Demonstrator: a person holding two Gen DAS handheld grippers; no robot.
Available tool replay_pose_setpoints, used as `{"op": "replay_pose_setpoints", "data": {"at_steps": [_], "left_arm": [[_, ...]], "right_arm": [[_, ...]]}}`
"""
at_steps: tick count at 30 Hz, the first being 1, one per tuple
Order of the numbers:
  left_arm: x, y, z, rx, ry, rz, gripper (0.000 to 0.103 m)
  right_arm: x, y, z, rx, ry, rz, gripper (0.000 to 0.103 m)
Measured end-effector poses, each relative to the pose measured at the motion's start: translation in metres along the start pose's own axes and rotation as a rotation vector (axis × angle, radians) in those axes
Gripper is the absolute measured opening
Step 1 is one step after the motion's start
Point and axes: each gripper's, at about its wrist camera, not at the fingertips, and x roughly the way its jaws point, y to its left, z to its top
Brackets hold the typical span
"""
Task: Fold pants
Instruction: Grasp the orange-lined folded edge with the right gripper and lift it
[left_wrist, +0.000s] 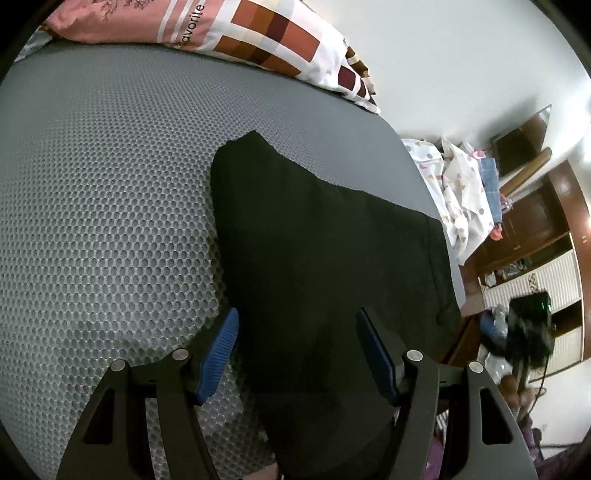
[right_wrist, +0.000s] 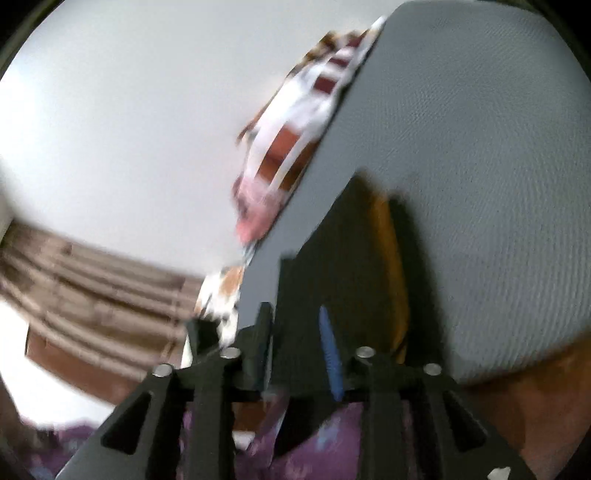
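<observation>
Black pants (left_wrist: 317, 236) lie folded on the grey honeycomb mattress (left_wrist: 110, 192), reaching to its right edge. My left gripper (left_wrist: 297, 320) hovers over the near part of the pants. It is open, its blue pads (left_wrist: 218, 354) wide apart with nothing pressed between them. The right wrist view is blurred. It shows the pants (right_wrist: 347, 266) as a dark shape on the grey mattress (right_wrist: 480, 184), with an orange-brown strip along one side. My right gripper (right_wrist: 295, 321) is at the near edge of the cloth. Its pads stand apart and dark cloth shows in the gap, not pinched.
A patterned pillow (left_wrist: 258, 37) lies at the head of the mattress against a white wall. Beyond the right edge are piled clothes (left_wrist: 461, 192), wooden furniture (left_wrist: 535, 221) and a dark blurred device (left_wrist: 528, 328). Purple cloth (right_wrist: 314, 443) is below the right gripper.
</observation>
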Motion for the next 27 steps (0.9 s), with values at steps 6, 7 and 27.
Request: {"op": "replay_pose_setpoints", "data": {"at_steps": [6,7,27], "left_arm": [[-0.002,0.004,-0.002,-0.021,0.003,-0.017,0.068],[-0.003,0.006,-0.003,-0.026,0.001,-0.022,0.068],[0.001,0.001,-0.006,-0.039,0.011,-0.024,0.068]], "right_arm": [[0.021,0.000,-0.031,-0.079,0.056,-0.206,0.048],[0.024,-0.003,-0.031,-0.084,0.058,-0.229,0.048],[0.016,-0.015,-0.010,-0.037,-0.082,-0.360,0.031]]}}
